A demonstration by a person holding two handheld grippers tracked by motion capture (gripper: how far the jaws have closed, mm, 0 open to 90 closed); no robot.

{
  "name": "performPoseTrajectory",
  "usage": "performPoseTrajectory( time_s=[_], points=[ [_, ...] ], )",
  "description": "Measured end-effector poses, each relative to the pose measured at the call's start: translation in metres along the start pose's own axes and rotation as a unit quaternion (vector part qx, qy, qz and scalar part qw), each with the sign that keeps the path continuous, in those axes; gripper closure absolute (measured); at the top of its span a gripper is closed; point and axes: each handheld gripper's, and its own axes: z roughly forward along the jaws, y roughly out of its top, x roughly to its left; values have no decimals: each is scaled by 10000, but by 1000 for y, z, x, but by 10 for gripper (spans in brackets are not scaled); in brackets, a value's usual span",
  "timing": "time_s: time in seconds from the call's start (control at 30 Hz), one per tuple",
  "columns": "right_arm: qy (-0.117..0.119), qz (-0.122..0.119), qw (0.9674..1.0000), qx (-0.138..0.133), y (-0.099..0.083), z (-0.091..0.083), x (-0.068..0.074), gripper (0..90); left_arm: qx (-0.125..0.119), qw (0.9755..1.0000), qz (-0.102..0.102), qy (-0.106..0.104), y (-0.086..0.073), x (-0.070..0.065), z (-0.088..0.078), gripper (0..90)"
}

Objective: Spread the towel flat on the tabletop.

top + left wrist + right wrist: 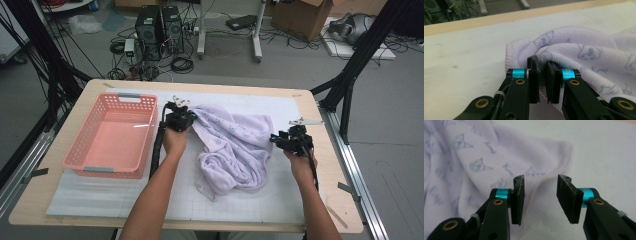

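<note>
Towel cut off at rt edge

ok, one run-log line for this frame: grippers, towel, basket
left gripper: shut on towel edge | right gripper: open, at towel's other side | basket: holds nothing, left of towel

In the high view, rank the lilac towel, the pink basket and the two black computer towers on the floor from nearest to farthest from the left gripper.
From the left gripper:
1. Lilac towel: at its fingers, on its right.
2. Pink basket: just to its left on the table.
3. Computer towers: on the floor beyond the table's far edge.
</note>
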Motion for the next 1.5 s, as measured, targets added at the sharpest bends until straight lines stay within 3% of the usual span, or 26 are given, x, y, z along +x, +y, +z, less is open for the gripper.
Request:
performPoseTrajectory(
  time_s=[0.07, 0.13, 0.2, 0.23, 0.27, 0.3, 0.33, 0.37, 0.4, 0.43, 0.53, 0.63, 0.73, 0.83, 0.9, 0.93, 1.0, 1.07, 1.1, 1.17, 1.2, 1.23, 1.3, 1.37, 1.43, 1.5],
  points=[
    [127, -75, 9998, 137, -2, 7, 5, 515, 39, 9992, -195, -346, -4, 4, 0, 762],
    [431, -16, 9986, 306, -5, 16, 10, 473, 137, 9982, -117, -578, -6, 3, 0, 595],
    [756, -125, 9959, 491, -6, 27, 16, 448, 58, 9976, -38, -695, -9, 0, -2, 538],
    [777, -257, 9946, 638, -7, 33, 20, 463, 17, 9972, -18, -745, -10, 0, -3, 522],
    [658, -445, 9942, 723, -8, 37, 23, 506, 20, 9968, -48, -798, -11, -1, -5, 510],
    [492, -639, 9944, 684, -6, 38, 26, 617, 40, 9963, -38, -861, -12, -1, -6, 497],
    [545, -644, 9940, 689, -4, 39, 25, 816, 72, 9958, -20, -912, -13, -2, -7, 478],
    [554, -711, 9934, 706, -1, 41, 23, 856, 75, 9952, -4, -971, -14, -3, -9, 466],
    [338, -871, 9933, 683, 2, 42, 22, 867, 73, 9947, 6, -1025, -15, -4, -11, 466],
    [193, -885, 9939, 622, 5, 45, 20, 869, 75, 9940, 12, -1087, -17, -4, -12, 466],
    [-321, -464, 9978, 338, 16, 49, 5, 870, 170, 9925, -33, -1211, -20, -7, -17, 477],
    [-824, 152, 9963, -200, 21, 45, -8, 866, 178, 9910, 81, -1328, -21, -9, -22, 498],
    [-1138, 362, 9924, -312, 22, 39, -13, 808, 258, 9868, 110, -1596, -24, -10, -24, 498],
    [-1098, 530, 9924, -151, 20, 33, -16, 593, 372, 9770, -33, -2100, -28, -15, -24, 478],
    [-950, 510, 9940, -197, 18, 24, -15, 553, 545, 9685, -4, -2428, -31, -24, -22, 442],
    [-905, 533, 9942, -250, 17, 18, -13, 540, 626, 9668, 115, -2475, -33, -30, -21, 438],
    [-593, 528, 9967, -181, 15, 9, -7, 516, 699, 9648, 230, -2524, -36, -40, -18, 432],
    [-491, 204, 9984, -211, 10, -1, 6, 525, 790, 9628, 238, -2574, -39, -48, -14, 439],
    [-406, 115, 9990, -160, 6, -4, 12, 524, 883, 9622, 392, -2545, -41, -51, -12, 484],
    [-247, -56, 9997, -27, -3, -10, 22, 524, 958, 9644, 732, -2354, -44, -56, -11, 709],
    [-159, -83, 9998, -8, -8, -12, 26, 523, 896, 9674, 716, -2258, -43, -54, -11, 780],
    [-53, -85, 9999, 44, -13, -14, 29, 522, 845, 9722, 680, -2076, -41, -51, -11, 818],
    [130, -104, 9998, 107, -22, -14, 36, 501, 687, 9823, 605, -1634, -38, -41, -12, 840],
    [446, -73, 9987, 235, -29, -10, 43, 422, 460, 9908, 348, -1225, -35, -28, -14, 848],
    [716, -27, 9968, 341, -33, -3, 53, 389, 228, 9967, 179, -757, -31, -15, -18, 860],
    [700, -184, 9961, 506, -35, 6, 66, 387, 31, 9992, -28, -404, -26, -3, -22, 861]
  ],
)
